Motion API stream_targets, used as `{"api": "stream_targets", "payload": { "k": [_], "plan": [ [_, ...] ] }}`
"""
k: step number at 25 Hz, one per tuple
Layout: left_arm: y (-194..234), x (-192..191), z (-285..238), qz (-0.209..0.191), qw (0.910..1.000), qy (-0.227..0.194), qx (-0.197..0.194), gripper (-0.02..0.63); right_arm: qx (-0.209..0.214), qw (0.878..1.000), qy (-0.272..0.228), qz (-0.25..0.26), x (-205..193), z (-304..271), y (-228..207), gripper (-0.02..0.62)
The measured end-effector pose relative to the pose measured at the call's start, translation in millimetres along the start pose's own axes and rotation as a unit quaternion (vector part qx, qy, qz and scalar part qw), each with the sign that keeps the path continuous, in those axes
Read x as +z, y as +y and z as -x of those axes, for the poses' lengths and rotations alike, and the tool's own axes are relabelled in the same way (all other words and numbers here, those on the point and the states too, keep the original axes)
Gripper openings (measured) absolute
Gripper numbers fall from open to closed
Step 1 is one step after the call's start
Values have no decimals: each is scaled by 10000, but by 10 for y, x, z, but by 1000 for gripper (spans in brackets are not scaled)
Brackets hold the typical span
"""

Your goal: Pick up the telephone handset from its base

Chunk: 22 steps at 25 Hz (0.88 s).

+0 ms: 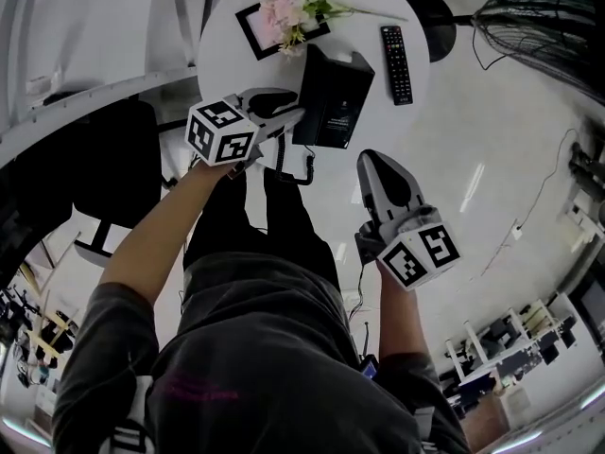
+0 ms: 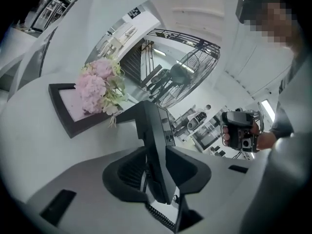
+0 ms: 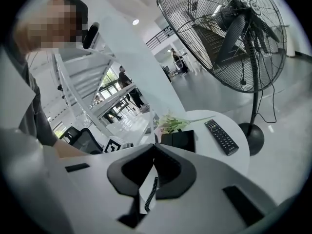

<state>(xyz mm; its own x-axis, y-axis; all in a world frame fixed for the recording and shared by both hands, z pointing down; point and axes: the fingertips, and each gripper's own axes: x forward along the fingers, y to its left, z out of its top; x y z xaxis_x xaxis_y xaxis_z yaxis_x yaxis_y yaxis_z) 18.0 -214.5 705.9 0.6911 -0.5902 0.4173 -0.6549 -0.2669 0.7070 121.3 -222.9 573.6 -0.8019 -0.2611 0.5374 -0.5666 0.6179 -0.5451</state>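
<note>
A black telephone (image 1: 333, 102) stands on the round white table (image 1: 227, 64), its handset (image 1: 304, 93) along its left side and a coiled cord (image 1: 295, 164) hanging over the near table edge. My left gripper (image 1: 291, 112) is at the phone's near left corner. In the left gripper view its jaws (image 2: 158, 167) stand open with the phone's edge (image 2: 157, 140) upright between them, and the pads are not pressing on it. My right gripper (image 1: 374, 161) hangs off the table to the right, shut and empty. The right gripper view shows its tips (image 3: 155, 152) meeting, with the phone (image 3: 178, 139) beyond.
On the table are a black picture frame (image 1: 253, 28) with pink flowers (image 1: 288, 8) and a remote control (image 1: 396, 62). A large standing fan (image 3: 234, 38) is behind the table. A black chair (image 1: 115, 168) stands at left. Another person's hand (image 2: 229, 133) holds a black device.
</note>
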Motion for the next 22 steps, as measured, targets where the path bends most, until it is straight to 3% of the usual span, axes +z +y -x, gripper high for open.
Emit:
{"api": "stream_targets", "payload": {
  "k": [9,15,22],
  "plan": [
    [17,-15,-198,259,9989,35,-393,132,-15,10000,90,-41,-102,-35,-47,17],
    [-6,-15,-189,490,9974,14,-534,98,-41,10000,47,-76,-96,-12,-41,17],
    [-138,17,-131,383,9976,-1,-583,81,-51,9996,-141,-245,-2,10,21,17]
  ]
}}
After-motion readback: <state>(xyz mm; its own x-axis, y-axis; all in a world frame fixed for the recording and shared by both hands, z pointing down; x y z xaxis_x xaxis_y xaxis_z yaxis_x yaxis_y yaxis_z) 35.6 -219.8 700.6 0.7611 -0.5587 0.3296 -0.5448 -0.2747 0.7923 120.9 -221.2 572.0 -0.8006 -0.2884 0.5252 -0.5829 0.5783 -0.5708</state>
